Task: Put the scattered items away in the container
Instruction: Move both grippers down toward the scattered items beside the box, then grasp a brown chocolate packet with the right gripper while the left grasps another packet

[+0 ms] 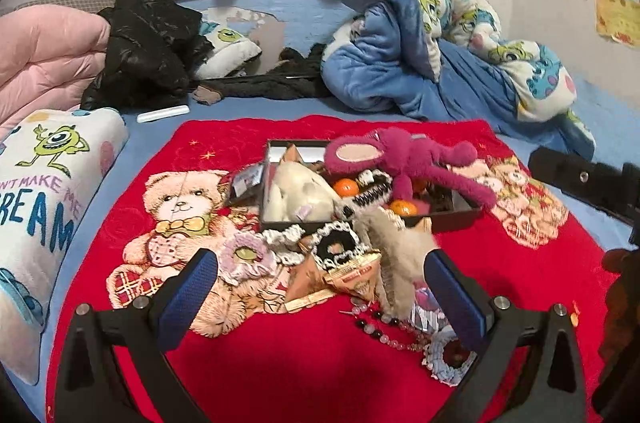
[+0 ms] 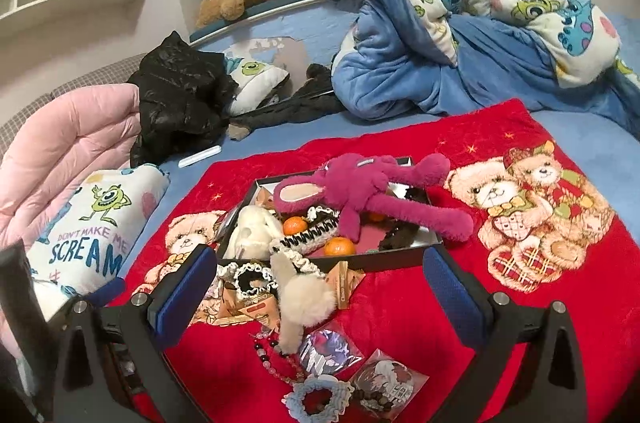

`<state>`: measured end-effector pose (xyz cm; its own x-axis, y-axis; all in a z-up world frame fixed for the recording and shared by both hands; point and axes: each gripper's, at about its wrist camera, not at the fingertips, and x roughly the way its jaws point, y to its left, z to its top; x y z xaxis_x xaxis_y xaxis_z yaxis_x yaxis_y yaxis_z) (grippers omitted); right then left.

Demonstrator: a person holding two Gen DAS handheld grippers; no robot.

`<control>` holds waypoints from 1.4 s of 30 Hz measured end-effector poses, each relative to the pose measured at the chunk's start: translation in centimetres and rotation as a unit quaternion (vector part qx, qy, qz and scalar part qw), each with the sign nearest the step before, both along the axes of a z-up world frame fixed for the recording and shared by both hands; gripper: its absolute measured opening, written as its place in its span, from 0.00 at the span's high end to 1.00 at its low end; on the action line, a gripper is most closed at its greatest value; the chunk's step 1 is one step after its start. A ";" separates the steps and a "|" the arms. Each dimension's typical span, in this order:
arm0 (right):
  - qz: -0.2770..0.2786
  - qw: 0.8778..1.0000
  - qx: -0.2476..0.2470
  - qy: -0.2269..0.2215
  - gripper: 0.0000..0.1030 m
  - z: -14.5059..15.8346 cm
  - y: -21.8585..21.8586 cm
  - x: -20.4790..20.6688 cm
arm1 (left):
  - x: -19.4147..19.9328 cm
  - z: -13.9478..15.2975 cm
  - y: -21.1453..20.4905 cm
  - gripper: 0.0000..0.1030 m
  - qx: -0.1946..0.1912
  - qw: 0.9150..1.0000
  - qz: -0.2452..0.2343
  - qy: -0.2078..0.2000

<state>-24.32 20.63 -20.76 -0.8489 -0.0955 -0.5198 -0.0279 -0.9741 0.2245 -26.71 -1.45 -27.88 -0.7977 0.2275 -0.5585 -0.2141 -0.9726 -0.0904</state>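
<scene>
Partway through, by the look of it: the dark tray [image 2: 400, 255] on the red teddy-bear blanket [image 2: 500, 323] already holds a magenta plush rabbit [image 2: 360, 199], a cream plush [image 2: 252, 231], two tangerines [image 2: 339, 246] and a black-and-white hair claw [image 2: 308, 235], while a heap waits outside its near edge. Both grippers hover empty, left gripper [image 1: 320, 287] and right gripper [image 2: 320, 287] with fingers spread wide. Left to move, at 6 o'clock of the tray: a fluffy beige pom-pom [image 2: 304, 299], frilled scrunchies [image 2: 250, 281], snack packets [image 2: 248, 307], a bead bracelet [image 2: 276, 355], bagged badges [image 2: 380, 379] and a blue crocheted scrunchie [image 2: 318, 399]. The tray's far side is masked by the rabbit, and the dark bits at its 3 o'clock corner are hard to identify
</scene>
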 end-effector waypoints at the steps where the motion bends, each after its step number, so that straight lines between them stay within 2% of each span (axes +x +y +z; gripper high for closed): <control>1: 0.003 1.000 0.003 -0.004 0.00 -0.2 0.1 -0.1 | 0.0 -0.1 0.2 0.00 -0.004 1.000 -0.001 0.000; 7: 0.003 1.000 0.007 -0.010 0.00 -0.7 0.6 -0.1 | -0.1 -0.7 0.8 0.00 -0.011 1.000 -0.008 -0.006; 11: 0.001 1.000 0.012 -0.025 0.07 -1.6 0.9 -0.5 | -0.2 -0.9 0.4 0.00 -0.018 1.000 -0.007 -0.003; 14: 0.001 0.999 0.016 -0.035 0.07 -2.3 0.8 -0.8 | -0.5 -1.5 -0.2 0.00 -0.018 1.000 -0.004 -0.008; 27: 0.029 0.997 0.006 -0.070 0.07 -6.1 -1.0 -2.9 | -3.1 -5.6 -2.3 0.00 -0.023 0.998 0.017 -0.053; 29: 0.034 0.997 0.006 -0.073 0.07 -6.6 -1.4 -3.4 | -4.3 -6.3 -2.0 0.00 -0.035 0.998 0.014 -0.059; 33: 0.053 0.995 -0.009 -0.080 0.15 -7.5 -2.1 -4.4 | -6.0 -7.5 -1.6 0.00 -0.060 0.996 0.012 -0.072; 36: 0.084 0.992 -0.006 -0.094 0.22 -8.5 -3.6 -5.2 | -7.1 -8.7 -1.8 0.00 -0.055 0.994 0.013 -0.090; 40: 0.116 0.988 -0.013 -0.103 0.23 -9.6 -5.5 -5.8 | -8.1 -9.3 -1.7 0.00 -0.050 0.994 0.006 -0.097; 42: 0.130 0.985 -0.022 -0.108 0.27 -10.1 -6.3 -6.1 | -8.6 -9.2 -1.5 0.00 -0.050 0.994 0.004 -0.094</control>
<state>-30.45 14.30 -30.89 -0.6627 -0.3213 -0.6765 0.1685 -0.9441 0.2834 -35.27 -2.99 -37.04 -0.6791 0.1579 -0.7169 -0.1949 -0.9803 -0.0313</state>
